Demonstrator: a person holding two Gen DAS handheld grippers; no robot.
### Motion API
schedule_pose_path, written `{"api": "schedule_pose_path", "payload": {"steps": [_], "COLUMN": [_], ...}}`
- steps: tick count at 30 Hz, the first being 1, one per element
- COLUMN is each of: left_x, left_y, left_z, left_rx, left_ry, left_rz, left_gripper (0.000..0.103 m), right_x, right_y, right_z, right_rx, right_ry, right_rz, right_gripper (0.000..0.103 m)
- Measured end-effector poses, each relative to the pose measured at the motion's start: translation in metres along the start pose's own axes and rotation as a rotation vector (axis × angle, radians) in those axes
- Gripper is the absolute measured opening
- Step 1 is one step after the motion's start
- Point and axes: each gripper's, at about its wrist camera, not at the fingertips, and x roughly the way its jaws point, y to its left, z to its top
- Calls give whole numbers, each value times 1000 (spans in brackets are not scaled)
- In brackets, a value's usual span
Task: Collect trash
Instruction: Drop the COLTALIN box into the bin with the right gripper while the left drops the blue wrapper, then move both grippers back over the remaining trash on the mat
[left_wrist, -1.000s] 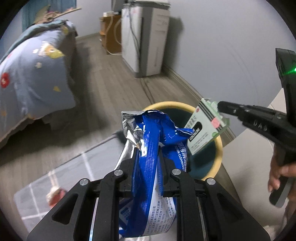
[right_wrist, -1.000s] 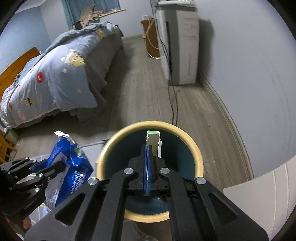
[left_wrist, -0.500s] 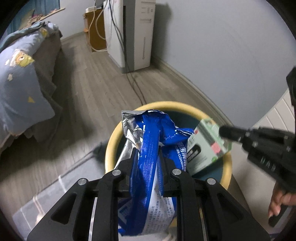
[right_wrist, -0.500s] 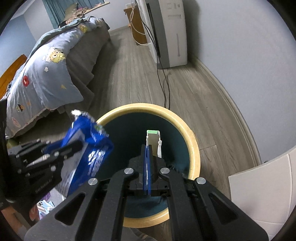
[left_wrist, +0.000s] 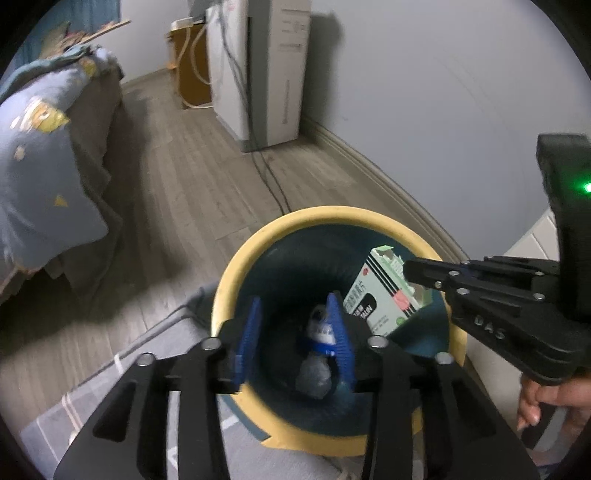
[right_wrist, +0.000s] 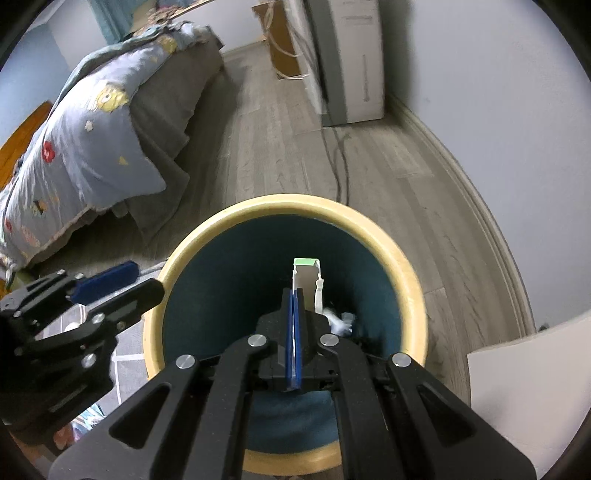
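A round bin (left_wrist: 334, 218) with a yellow rim and dark teal inside stands on the floor; it also shows in the right wrist view (right_wrist: 284, 206). My left gripper (left_wrist: 295, 332) is open and empty over the bin's mouth. The blue and silver bag (left_wrist: 319, 350) lies at the bin's bottom; it also shows in the right wrist view (right_wrist: 341, 319). My right gripper (right_wrist: 294, 295) is shut on a green and white carton (left_wrist: 384, 291), held over the bin's right side; the carton shows edge-on in the right wrist view (right_wrist: 306, 273).
A bed with a blue quilt (right_wrist: 92, 122) is at the left. A white appliance (left_wrist: 273, 66) with a cable across the wood floor stands by the grey wall. A grey rug (left_wrist: 122, 373) lies under the bin's near side. White furniture (right_wrist: 528, 369) is at the right.
My left gripper has opened and the blue bag has dropped from it into the bin. My right gripper keeps its hold on the carton over the bin.
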Motion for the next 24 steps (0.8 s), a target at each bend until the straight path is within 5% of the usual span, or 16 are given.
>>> {"api": "schedule_pose_path", "payload": {"steps": [4, 7, 11, 21, 24], "left_x": [-8, -12, -28, -83, -106], "left_y": [17, 30, 44, 67, 75], "left_z": [-7, -14, -24, -56, -66], "left_rx": [-33, -63, -102, -180, -206], "left_ry": [-5, 3, -6, -36, -46], "left_rz": [26, 46, 70, 179, 213], "left_gripper": [55, 60, 67, 92, 93], "right_x": [2, 0, -7, -40, -53], "right_y": [5, 6, 5, -1, 3], "right_z": [-1, -2, -3, -12, -13], "right_rx": [-12, -6, -16, 26, 28], "right_ry": [7, 7, -4, -31, -33], "right_rz": [13, 20, -4, -39, -60], "right_gripper": [5, 35, 42, 97, 97]}}
